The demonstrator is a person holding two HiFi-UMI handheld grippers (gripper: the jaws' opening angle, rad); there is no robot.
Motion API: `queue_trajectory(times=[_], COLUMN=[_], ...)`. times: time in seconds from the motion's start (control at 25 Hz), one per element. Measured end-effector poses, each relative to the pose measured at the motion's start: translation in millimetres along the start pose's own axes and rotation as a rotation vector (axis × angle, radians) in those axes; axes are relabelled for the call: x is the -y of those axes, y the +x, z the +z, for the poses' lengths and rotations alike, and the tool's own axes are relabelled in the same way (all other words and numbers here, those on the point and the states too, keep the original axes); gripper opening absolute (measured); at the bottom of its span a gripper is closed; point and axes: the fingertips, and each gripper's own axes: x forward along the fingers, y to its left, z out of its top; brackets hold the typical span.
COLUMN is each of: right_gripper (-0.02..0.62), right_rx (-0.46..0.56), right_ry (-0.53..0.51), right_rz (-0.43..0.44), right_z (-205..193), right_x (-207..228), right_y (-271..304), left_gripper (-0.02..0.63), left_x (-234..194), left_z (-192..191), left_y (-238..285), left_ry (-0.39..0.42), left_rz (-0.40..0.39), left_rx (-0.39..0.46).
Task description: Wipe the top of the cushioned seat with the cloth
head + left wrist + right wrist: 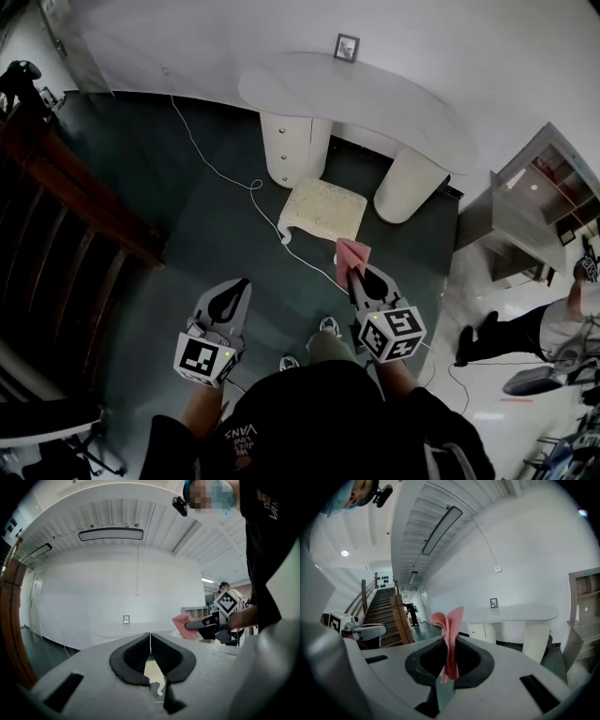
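The left gripper (236, 289) is held over the dark green floor (187, 216), its fingers pressed together on nothing; a cream square cushioned seat (323, 208) sits beyond both sets of fingertips; the right gripper (353, 274) pinches a folded pink cloth (352, 251), which pokes out past its fingertips.

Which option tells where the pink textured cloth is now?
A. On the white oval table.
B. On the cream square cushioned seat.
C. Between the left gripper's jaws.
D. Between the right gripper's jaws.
D: the right gripper is shut on the pink textured cloth.
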Motion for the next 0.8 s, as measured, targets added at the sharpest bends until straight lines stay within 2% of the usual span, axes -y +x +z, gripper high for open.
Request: queue_trajectory(times=[0.24, 0.8], right_gripper=[0.026, 0.026], right_rx=[-0.01, -0.075], right_ry=[0.003, -0.023], right_rz=[0.015, 0.097], right_z=[5.5, 30.4], right_x=[25.6, 117.4], right_y=[13.9, 65.7], left_gripper=[0.018, 0.018], left_x=[-3.6, -0.4], left_z=[6.4, 21.4], left_y=[32.3, 145.2], left_ry=[0.006, -0.009], left_rz=[0.018, 0.081], left_rx=[0.013, 0.038])
